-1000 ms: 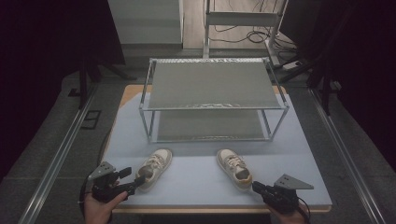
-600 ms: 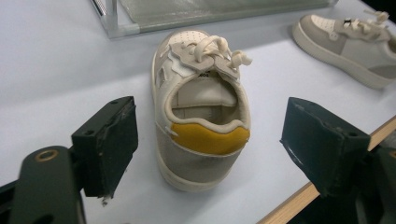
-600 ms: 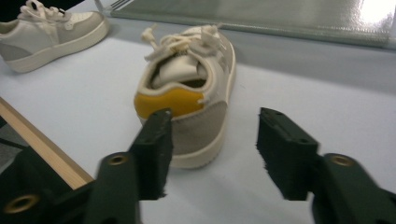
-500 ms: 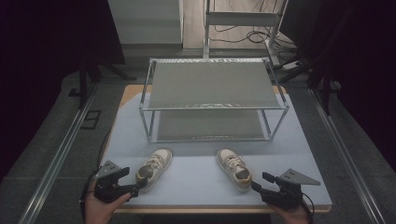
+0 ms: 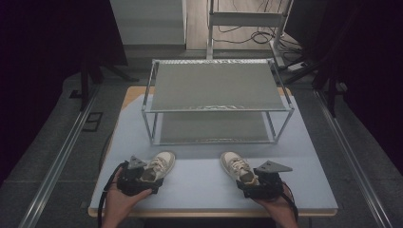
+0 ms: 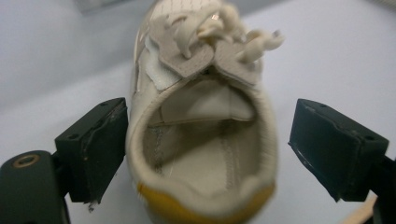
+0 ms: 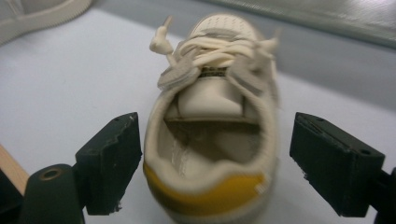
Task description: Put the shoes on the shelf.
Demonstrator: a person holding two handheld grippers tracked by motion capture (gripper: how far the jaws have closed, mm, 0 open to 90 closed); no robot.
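Straddling each shoe's heel, we hold the left claw (image 6: 208, 154) spread around the left shoe (image 5: 159, 165), the right claw (image 7: 217, 163) spread around the right shoe (image 5: 237, 166); a two-tier rack (image 5: 218, 90) stands behind on the worktop (image 5: 199, 180).

Two cream shoes (image 5: 159, 165) (image 5: 237, 167) with yellow heel tabs are lying at lower centre on the pale blue bench (image 5: 199, 185); the rack (image 5: 216, 102) is showing grey.

Metal rack (image 5: 216, 90) (two shelves, seemingly), cables (image 5: 256, 35) behind
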